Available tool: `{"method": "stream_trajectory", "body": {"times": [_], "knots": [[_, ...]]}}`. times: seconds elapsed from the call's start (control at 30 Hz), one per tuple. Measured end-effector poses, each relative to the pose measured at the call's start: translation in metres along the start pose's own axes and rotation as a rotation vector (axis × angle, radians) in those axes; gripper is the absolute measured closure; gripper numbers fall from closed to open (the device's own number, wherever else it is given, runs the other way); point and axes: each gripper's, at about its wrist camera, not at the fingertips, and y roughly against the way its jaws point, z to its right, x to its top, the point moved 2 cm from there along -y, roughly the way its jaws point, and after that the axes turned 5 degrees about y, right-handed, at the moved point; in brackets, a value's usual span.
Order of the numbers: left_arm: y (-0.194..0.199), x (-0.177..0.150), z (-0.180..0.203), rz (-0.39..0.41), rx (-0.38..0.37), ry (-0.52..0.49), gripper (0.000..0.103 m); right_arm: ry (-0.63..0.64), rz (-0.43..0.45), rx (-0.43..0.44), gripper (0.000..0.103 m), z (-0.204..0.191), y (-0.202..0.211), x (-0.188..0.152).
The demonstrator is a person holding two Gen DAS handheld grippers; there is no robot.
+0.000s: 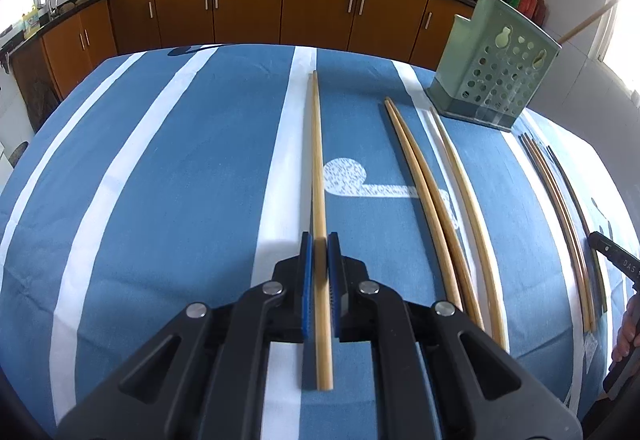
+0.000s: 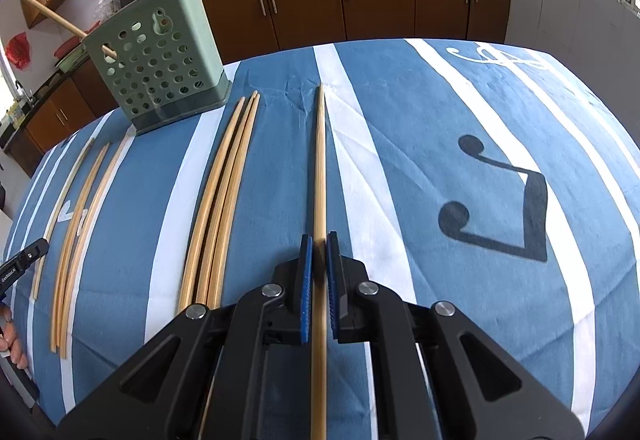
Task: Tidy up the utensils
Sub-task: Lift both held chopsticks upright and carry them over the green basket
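Observation:
In the left wrist view my left gripper is shut on a pale wooden chopstick that runs straight ahead along a white stripe of the blue tablecloth. The right wrist view shows my right gripper shut on another pale chopstick, which also points away from me. A green perforated utensil holder stands upright at the far side of the table. Two sticks poke out of its top.
More chopsticks lie side by side on the cloth: a pair, a single one and a darker bundle; a group of three lies left of my right gripper. Brown kitchen cabinets stand behind the table.

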Motion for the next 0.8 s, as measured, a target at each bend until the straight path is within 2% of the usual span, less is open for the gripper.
{"method": "stream_trajectory", "body": {"times": [0.17,0.37,0.43,0.8], "knots": [[0.005,-0.007,0.002,0.006,0.007,-0.008,0.093,0.033,0.015,-0.022,0.095,-0.005,0.006,-0.008],[0.007,-0.009,0.003,-0.006,0.011,-0.033,0.095,0.004,0.019,-0.011,0.096,-0.002,0.009,-0.004],[0.011,-0.006,0.001,-0.015,0.001,-0.023,0.095,0.0,0.058,-0.006,0.096,-0.001,0.02,0.003],[0.07,0.036,-0.002,0.158,-0.037,-0.014,0.095,-0.035,0.237,0.001,0.096,0.011,0.075,0.04]]}}
